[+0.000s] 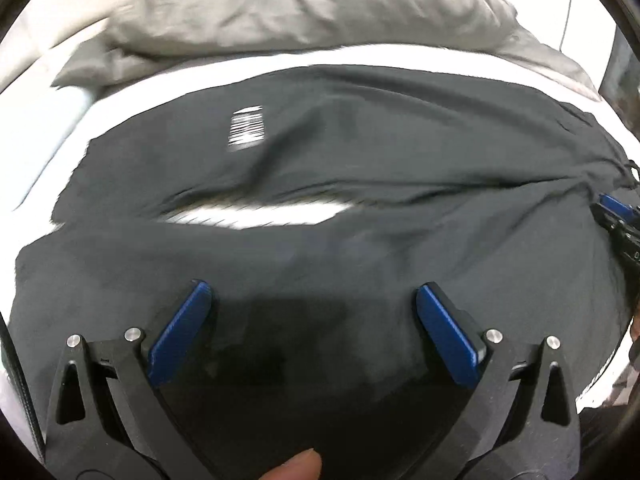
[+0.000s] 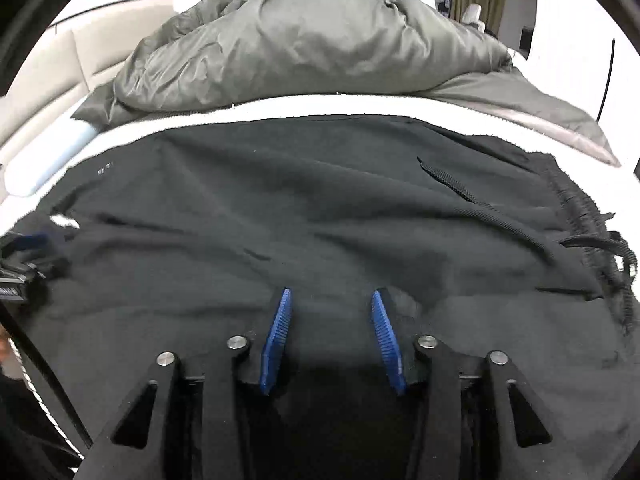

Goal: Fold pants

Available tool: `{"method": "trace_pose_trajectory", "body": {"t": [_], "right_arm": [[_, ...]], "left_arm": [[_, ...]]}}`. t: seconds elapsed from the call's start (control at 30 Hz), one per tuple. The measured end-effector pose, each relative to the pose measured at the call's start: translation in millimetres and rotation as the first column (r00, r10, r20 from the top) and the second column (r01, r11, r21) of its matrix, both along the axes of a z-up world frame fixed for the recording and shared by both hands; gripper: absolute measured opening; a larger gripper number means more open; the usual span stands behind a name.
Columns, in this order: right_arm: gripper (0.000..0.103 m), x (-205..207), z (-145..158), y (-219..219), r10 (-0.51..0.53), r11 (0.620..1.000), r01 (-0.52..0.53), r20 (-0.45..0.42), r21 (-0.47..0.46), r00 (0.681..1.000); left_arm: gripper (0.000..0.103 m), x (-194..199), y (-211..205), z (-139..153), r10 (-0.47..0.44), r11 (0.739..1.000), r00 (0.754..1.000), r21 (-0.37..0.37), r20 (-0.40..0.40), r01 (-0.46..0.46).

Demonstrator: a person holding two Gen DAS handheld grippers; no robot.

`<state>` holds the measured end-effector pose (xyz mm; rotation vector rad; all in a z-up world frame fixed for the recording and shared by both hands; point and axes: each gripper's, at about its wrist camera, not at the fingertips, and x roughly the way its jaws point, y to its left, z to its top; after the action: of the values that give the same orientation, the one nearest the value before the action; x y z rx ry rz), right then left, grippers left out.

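Black pants (image 1: 360,140) lie spread flat across a white bed, with a white printed label (image 1: 248,128) on the far leg. A sliver of sheet (image 1: 256,216) shows between the two legs. In the right wrist view the pants (image 2: 280,200) end in a gathered waistband with a drawstring (image 2: 576,208) at the right. My left gripper (image 1: 313,286) hovers over the near leg, jaws wide apart and empty. My right gripper (image 2: 331,291) stands open over the cloth near the waist end, nothing between its blue pads. Each gripper shows at the edge of the other's view: right gripper (image 1: 616,216), left gripper (image 2: 20,256).
A crumpled grey duvet (image 2: 300,48) is heaped behind the pants, also in the left wrist view (image 1: 320,4). A strip of white sheet (image 2: 320,106) separates them. A beige padded wall (image 2: 60,52) is at the far left. A fingertip (image 1: 296,466) shows at the bottom.
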<state>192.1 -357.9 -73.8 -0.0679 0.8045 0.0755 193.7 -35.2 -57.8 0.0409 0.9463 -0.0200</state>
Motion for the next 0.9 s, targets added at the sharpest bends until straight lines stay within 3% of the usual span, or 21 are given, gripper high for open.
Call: {"method": "trace_pose_trajectory", "body": {"t": [0.03, 0.1, 0.2, 0.37, 0.47, 0.57, 0.7, 0.8, 0.9], "right_arm": [[0.073, -4.9, 2.5, 2.7, 0.020, 1.000, -0.020, 0.008, 0.018, 1.000], [0.092, -21.1, 4.2, 11.1, 0.063, 0.997, -0.064, 0.024, 0.034, 0.998], [0.092, -23.6, -2.2, 19.6, 0.084, 0.996, -0.083, 0.017, -0.017, 0.996], [0.095, -26.0, -7.2, 8.4, 0.063, 0.998, -0.064, 0.017, 0.030, 0.998], [0.095, -27.5, -6.9, 3.6, 0.062, 0.997, -0.063, 0.022, 0.034, 0.998], [0.095, -28.7, -8.5, 1.4, 0.072, 0.996, -0.072, 0.024, 0.042, 0.997], [0.095, -30.2, -8.8, 1.1, 0.071, 0.997, -0.072, 0.028, 0.040, 0.997], [0.095, -31.8, -8.5, 0.2, 0.072, 0.996, -0.073, 0.028, 0.040, 0.997], [0.095, -32.0, -8.0, -1.0, 0.080, 0.996, -0.081, 0.026, 0.042, 0.996]], "left_arm": [[0.102, -10.8, 11.8, 0.6, -0.011, 1.000, 1.000, -0.003, 0.008, 0.011], [0.103, -20.4, 27.0, -0.5, -0.041, 0.999, 0.999, 0.013, 0.017, 0.041], [0.103, -26.9, 67.1, -4.4, -0.041, 0.999, 0.999, 0.035, 0.020, 0.040], [0.102, -50.0, 162.2, 1.2, 0.027, 0.988, 0.999, -0.153, 0.027, -0.023], [0.102, -60.0, 223.0, -8.0, 0.166, 0.980, 0.986, -0.115, 0.027, -0.162], [0.101, -67.3, 254.3, -9.7, 0.159, 0.961, 0.987, -0.234, 0.035, -0.146], [0.102, -66.1, 241.6, 9.8, 0.211, 0.970, 0.976, -0.135, 0.061, -0.201], [0.102, -63.9, 211.3, 28.7, 0.154, 0.984, 0.980, -0.104, 0.124, -0.141], [0.102, -42.8, 189.4, 26.1, 0.109, 0.994, 0.988, 0.014, 0.112, -0.111]]}}
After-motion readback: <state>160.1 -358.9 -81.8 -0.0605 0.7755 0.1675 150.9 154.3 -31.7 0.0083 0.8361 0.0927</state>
